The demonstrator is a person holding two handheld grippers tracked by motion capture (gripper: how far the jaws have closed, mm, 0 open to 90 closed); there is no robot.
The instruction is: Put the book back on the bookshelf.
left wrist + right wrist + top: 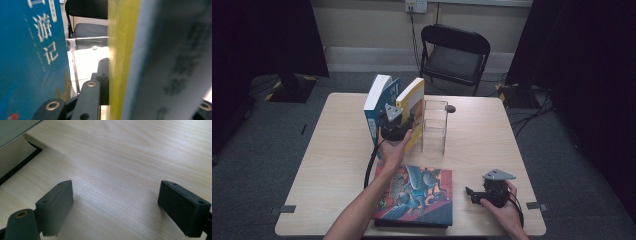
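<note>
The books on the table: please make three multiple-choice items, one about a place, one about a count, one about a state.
1. Where does the fantasy-cover book lie?
A. on the table's near edge
B. on the chair
C. inside the clear rack

2. How many books stand upright?
A. one
B. two
C. four

3. How are the right gripper jaws?
A. shut on a book
B. open, nothing between
C. shut on a pen

Key: 1 A, it lies flat near the table front; 2 B, the blue book and yellow book stand beside the clear rack; 3 B, bare wood shows between them.
</note>
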